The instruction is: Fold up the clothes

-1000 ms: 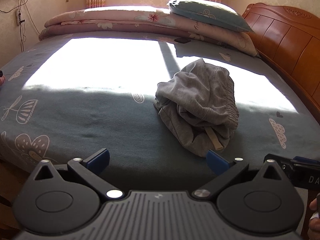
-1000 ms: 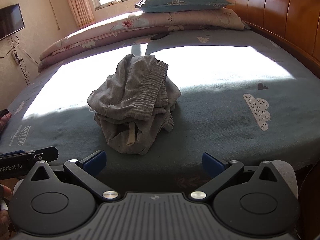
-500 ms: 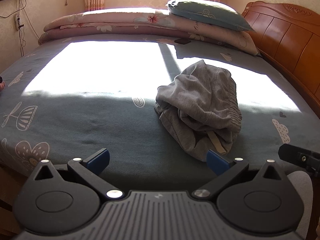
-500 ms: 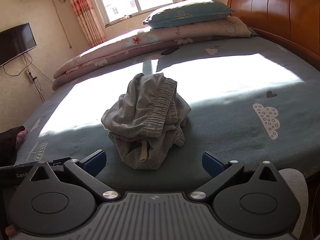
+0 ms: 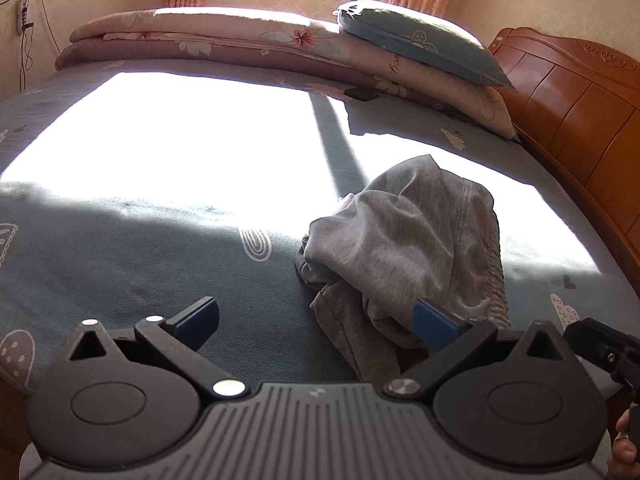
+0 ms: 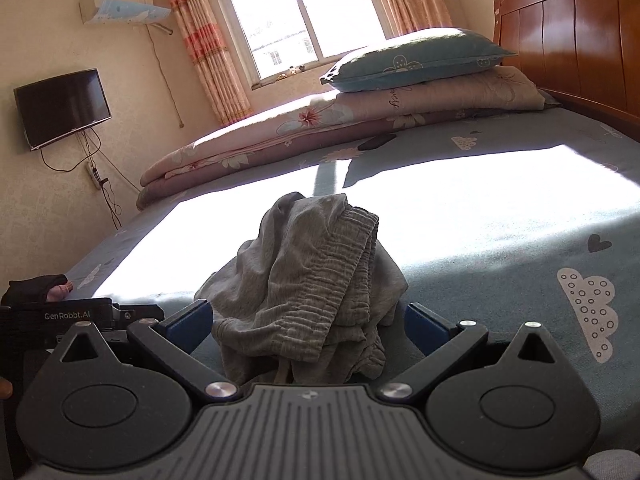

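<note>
One crumpled heap of grey shorts (image 6: 308,280), soft jersey knit with ribbed elastic waistband, lying on blue sheet (image 6: 500,240) near front edge; no clear long axis, waistband running away toward pillows. Left gripper (image 5: 316,320) spread wide, empty, just left of heap. Right gripper (image 6: 306,322) spread wide, straddling heap's near edge

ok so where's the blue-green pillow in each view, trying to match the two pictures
Left wrist view: the blue-green pillow is at upper right of centre, on the stacked pink floral quilts, left of the wooden headboard.
Right wrist view: the same pillow is at upper right, on the quilts, below the window.
Shared landmark: the crumpled grey garment on the bed, nearer than the pillow in both.
</note>
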Available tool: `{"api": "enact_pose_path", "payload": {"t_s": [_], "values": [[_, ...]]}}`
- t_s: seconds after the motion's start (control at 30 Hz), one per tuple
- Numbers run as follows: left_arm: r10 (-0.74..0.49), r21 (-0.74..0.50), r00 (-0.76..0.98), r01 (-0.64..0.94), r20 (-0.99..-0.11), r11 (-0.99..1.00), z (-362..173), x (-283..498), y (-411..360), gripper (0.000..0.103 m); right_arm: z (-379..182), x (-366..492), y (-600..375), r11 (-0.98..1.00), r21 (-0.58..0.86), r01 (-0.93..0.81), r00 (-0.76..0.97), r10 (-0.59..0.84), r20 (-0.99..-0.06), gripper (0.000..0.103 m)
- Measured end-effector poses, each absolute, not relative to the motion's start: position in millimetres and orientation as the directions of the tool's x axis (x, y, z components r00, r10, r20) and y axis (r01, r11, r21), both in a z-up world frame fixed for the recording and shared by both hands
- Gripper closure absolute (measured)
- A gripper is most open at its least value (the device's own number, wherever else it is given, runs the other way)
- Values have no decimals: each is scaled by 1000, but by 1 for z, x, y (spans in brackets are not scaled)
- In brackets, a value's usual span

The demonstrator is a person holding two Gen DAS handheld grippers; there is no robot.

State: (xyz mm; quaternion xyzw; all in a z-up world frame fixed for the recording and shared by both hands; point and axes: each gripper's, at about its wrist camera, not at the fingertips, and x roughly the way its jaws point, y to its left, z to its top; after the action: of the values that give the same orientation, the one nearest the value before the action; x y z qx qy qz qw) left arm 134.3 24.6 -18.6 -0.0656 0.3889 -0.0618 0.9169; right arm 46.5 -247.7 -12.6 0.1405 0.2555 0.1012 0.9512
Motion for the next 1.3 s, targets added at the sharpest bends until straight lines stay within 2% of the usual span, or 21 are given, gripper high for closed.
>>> {"api": "enact_pose_path", "payload": {"t_s": [0.07, 0.2, 0.33, 0.4, 0.53, 0.63, 0.73, 0.83, 0.87, 0.9, 1.0, 1.1, 1.23, 1.3], "values": [[-159, -126, 684, 97, -712, 987, -22, 151, 21, 1, -19, 63, -254, 942, 307, -132, 832, 274, -483, 0], [-181, -45, 750, 197, -636, 979, -21, 188, 20, 1, -34, 100, -267, 954, 247, -167, 801, 278, -531, 2], [-205, 36, 740, 295, -640, 955, -16, 239, 14, 1, -37, 141, -283, 972, 161, -168, 790, 231, -568, 4], [-243, 34, 723, 346, -647, 938, -14, 253, 12, 1, -35, 161, -290, 981, 138, -139, 783, 194, -591, 7], [-321, 22, 675, 447, -664, 894, -6, 267, 4, 1, -22, 186, -301, 982, 180, -64, 750, 166, -641, 12], [-320, 59, 648, 492, -691, 868, 11, 266, -4, 1, -11, 193, -301, 980, 198, -11, 691, 151, -707, 13], [-293, 110, 639, 512, -712, 852, 38, 265, -4, 1, 1, 200, -296, 972, 229, 48, 617, 151, -773, 19], [-267, 154, 621, 539, -737, 828, 71, 268, -1, 6, 19, 201, -289, 950, 289, 121, 551, 178, -816, 24], [-272, 168, 614, 562, -741, 810, 81, 270, -1, 10, 26, 201, -285, 938, 311, 150, 529, 189, -827, 26], [-279, 181, 606, 586, -745, 790, 91, 271, 0, 19, 33, 200, -282, 927, 331, 178, 509, 201, -837, 29], [-323, 227, 568, 692, -757, 685, 109, 274, -9, 28, 58, 190, -271, 889, 373, 265, 509, 200, -837, 32], [-409, 211, 486, 804, -772, 556, 114, 266, -25, 29, 79, 176, -260, 858, 368, 359, 522, 143, -841, 32], [-496, 240, 349, 932, -795, 272, 83, 229, -64, 29, 81, 158, -249, 817, 348, 461, 500, 85, -862, 32], [-496, 244, 296, 955, -816, 169, 59, 210, -81, 29, 76, 147, -250, 795, 347, 497, 496, 67, -866, 32]]}}
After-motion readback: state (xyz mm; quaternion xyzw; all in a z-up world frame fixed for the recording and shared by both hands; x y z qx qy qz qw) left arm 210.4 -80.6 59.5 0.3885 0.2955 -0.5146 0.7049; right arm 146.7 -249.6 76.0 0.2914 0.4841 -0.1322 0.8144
